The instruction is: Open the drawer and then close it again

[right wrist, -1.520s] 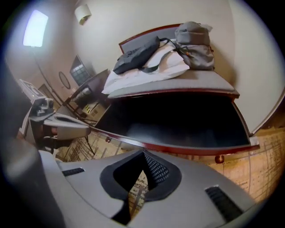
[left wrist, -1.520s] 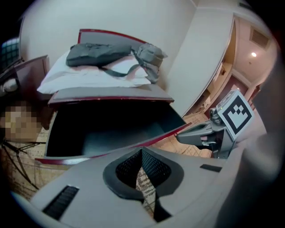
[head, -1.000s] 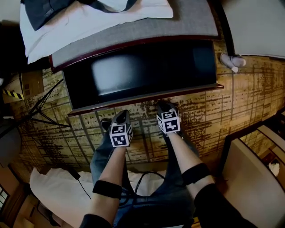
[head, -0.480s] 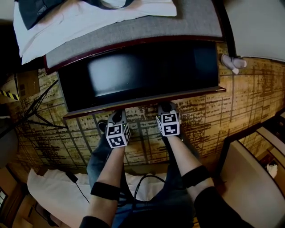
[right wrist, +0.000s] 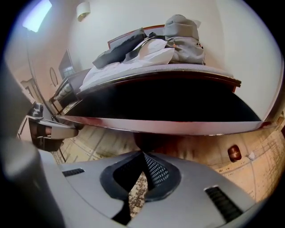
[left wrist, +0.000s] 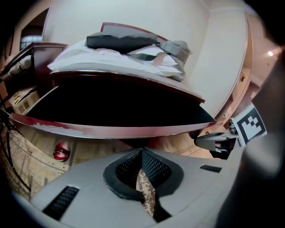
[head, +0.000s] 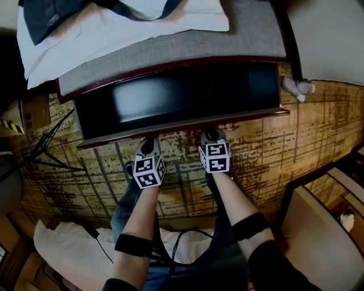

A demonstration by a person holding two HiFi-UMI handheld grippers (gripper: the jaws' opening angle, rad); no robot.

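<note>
The drawer (head: 182, 127) stands pulled out from under the bed (head: 170, 40). Its long front board runs straight across just ahead of both sets of fingertips. The left gripper (head: 149, 145) and right gripper (head: 211, 135) sit side by side near the board's middle. Each has its jaws pressed together with nothing between them. Whether the tips touch the wood is unclear. Patterned floor (head: 273, 148) spreads open behind and to the right of the fingers. A cardboard box (head: 34, 111) lies well off to their left.

White bedding (head: 131, 25) and dark garment (head: 51, 17) on grey mattress (head: 239, 34), patterned floor (head: 284, 142), cardboard box (head: 34, 111)
</note>
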